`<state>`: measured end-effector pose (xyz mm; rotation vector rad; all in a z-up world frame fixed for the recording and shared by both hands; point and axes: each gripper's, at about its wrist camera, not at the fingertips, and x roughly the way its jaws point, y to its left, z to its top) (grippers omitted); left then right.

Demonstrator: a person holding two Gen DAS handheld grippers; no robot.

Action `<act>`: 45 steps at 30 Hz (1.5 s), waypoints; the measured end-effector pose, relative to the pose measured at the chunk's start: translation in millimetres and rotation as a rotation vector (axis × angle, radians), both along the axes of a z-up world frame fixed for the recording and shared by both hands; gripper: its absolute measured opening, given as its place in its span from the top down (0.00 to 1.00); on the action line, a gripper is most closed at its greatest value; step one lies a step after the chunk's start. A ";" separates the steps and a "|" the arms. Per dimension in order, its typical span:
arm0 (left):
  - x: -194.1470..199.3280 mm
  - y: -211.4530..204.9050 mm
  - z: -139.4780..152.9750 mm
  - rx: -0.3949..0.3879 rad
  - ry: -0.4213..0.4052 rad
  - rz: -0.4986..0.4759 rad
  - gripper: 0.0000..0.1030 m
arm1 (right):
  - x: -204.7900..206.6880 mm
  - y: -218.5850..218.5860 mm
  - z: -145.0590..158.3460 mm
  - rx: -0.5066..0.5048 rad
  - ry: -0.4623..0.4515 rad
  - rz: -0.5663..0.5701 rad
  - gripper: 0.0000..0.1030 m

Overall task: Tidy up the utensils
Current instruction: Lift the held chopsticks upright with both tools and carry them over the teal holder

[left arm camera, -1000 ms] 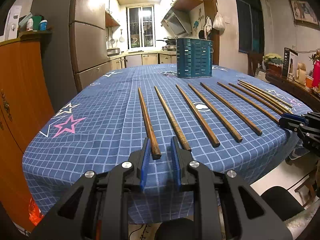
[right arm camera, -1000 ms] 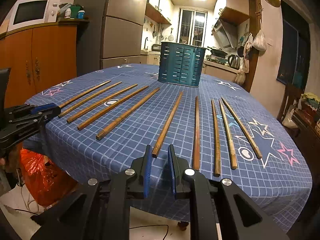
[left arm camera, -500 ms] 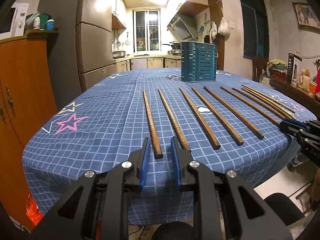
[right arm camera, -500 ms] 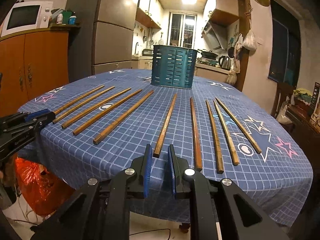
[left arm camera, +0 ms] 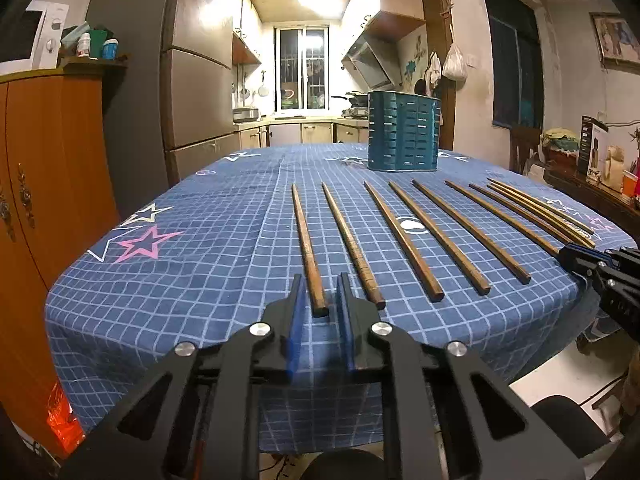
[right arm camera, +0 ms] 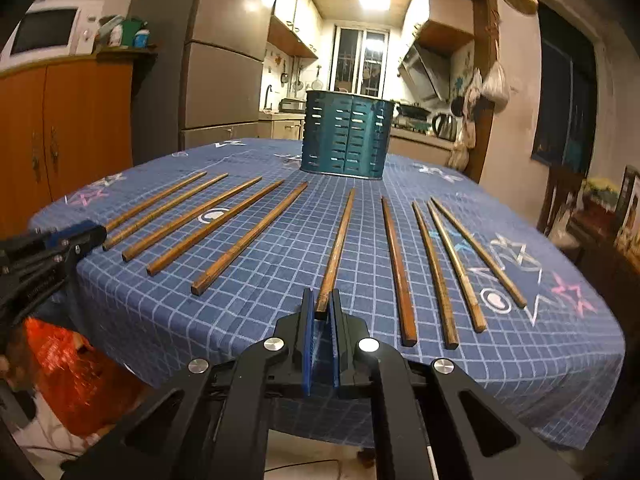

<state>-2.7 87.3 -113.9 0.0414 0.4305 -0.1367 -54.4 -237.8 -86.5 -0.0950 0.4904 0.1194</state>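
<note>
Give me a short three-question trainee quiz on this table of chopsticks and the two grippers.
1. How many chopsticks lie on the tablecloth?
2. True or false: the teal utensil holder lies on its side.
3. Left gripper, right gripper: which has a chopstick's near end between its fingers? A) left only B) right only C) both

Key: 1. Ten. 2. False, it stands upright. 3. C; both sets of jaws are closing.
</note>
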 end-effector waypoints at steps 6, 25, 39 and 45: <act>1.4 5.6 0.5 -0.009 0.003 -0.008 0.93 | 1.4 0.2 0.3 0.008 0.000 -0.005 0.92; 10.3 20.3 113.1 -0.104 -0.085 -0.021 0.94 | -18.9 -31.7 111.0 0.031 -0.215 0.087 0.93; 64.8 6.7 205.3 -0.120 -0.097 -0.050 0.94 | 37.8 -54.1 192.9 0.047 -0.189 0.205 0.93; 74.9 -5.7 223.6 -0.142 -0.063 -0.114 0.94 | 48.3 -58.1 219.2 0.060 -0.164 0.231 0.93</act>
